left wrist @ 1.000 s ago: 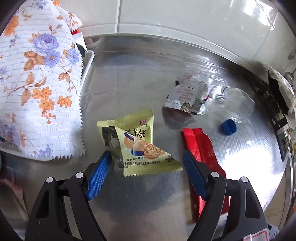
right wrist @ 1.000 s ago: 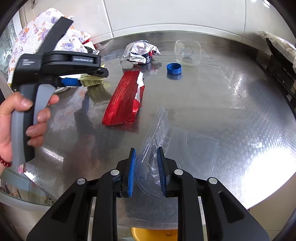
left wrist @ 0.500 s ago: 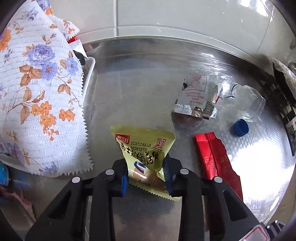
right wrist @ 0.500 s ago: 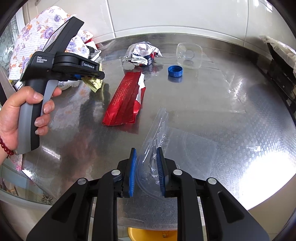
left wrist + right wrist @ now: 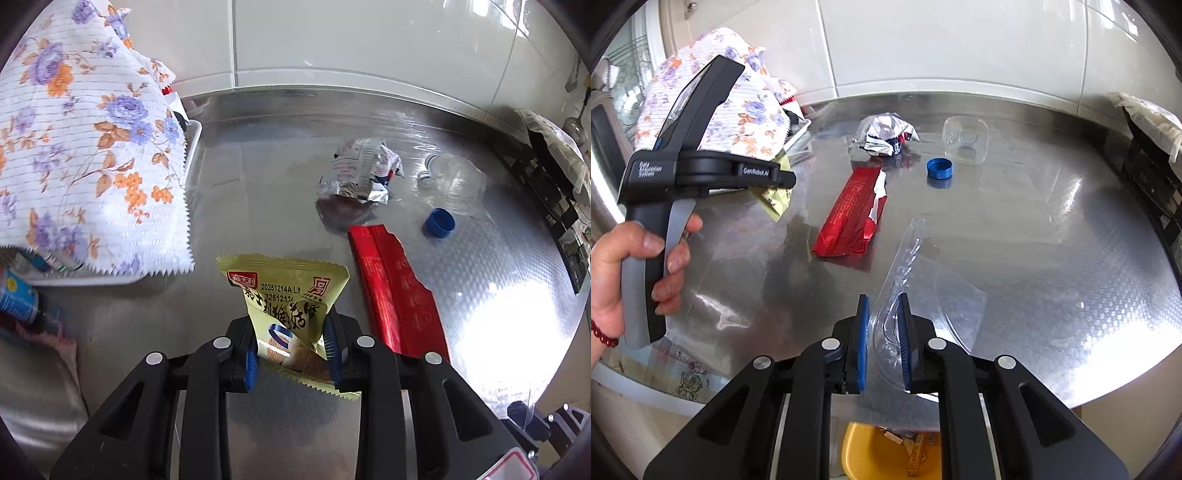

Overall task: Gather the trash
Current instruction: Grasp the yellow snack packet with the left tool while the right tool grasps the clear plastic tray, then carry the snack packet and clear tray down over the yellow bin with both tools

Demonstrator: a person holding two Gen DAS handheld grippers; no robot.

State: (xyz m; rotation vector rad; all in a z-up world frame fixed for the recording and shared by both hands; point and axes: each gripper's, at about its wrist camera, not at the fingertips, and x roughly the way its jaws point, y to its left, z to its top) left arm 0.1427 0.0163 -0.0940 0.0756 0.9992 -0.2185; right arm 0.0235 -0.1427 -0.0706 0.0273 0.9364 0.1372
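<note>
The left gripper [image 5: 291, 350] has just snapped its jaws from wide open to tight on the yellow-green snack wrapper [image 5: 286, 314], which a second ago lay flat on the metal desk [image 5: 258, 166] and now hangs pinched by its lower half, clear of the surface. The right gripper [image 5: 882, 332] has its jaws closing on a clear plastic blister tray [image 5: 905, 280], whose thin edge stands between the blue pads; they look to be pressing it, and most of the tray now tilts up off the desk. So two pieces of trash seem secured and ready to carry to a bin. The red foil wrapper [image 5: 395, 291], crumpled silver packet [image 5: 360, 170], blue bottle cap [image 5: 439, 221] and clear bottle [image 5: 454, 181] still lie on the desk, each apart from the others. A yellow container [image 5: 886, 450] shows below the desk edge, half hidden by the right gripper; whether it is the bin is unclear. A floral cloth [image 5: 88, 155] covers whatever sits in the white tray at the left, and the transparent tray's outline is hard to trace against the shiny metal.
</note>
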